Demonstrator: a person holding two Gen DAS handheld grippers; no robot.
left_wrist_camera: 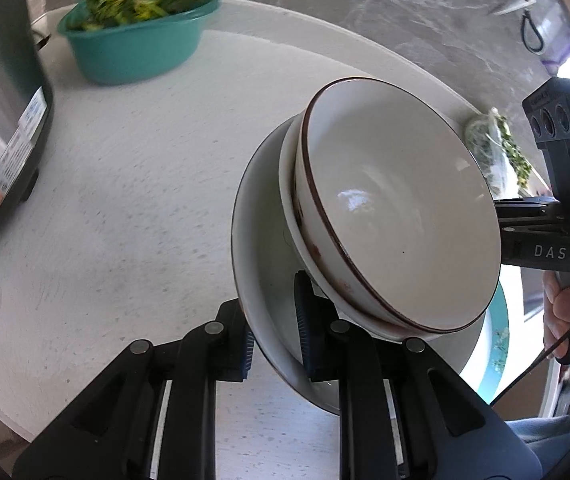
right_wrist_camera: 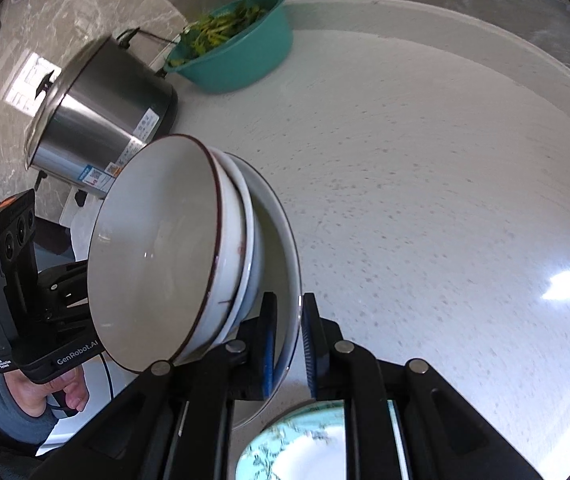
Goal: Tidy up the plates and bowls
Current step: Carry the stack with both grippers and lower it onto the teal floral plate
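Bowls point(left_wrist_camera: 401, 208) with brown rims sit stacked on a big white plate point(left_wrist_camera: 261, 264), and the whole pile is up in the air, tipped, above the pale surface point(left_wrist_camera: 125, 200). The left tool point(left_wrist_camera: 277, 344) pinches the plate's edge on one side, with one blue pad inside the plate and one outside. The right tool point(right_wrist_camera: 287, 344) pinches the edge on the other side the same way. A flowery plate point(right_wrist_camera: 305, 448) lies just below. A green basin of leaves point(left_wrist_camera: 137, 32) and a shiny metal pot point(right_wrist_camera: 97, 120) stand well apart. I think both hands should move together, slow and even, and bring the plate flat before setting it down, or the bowls may slide off
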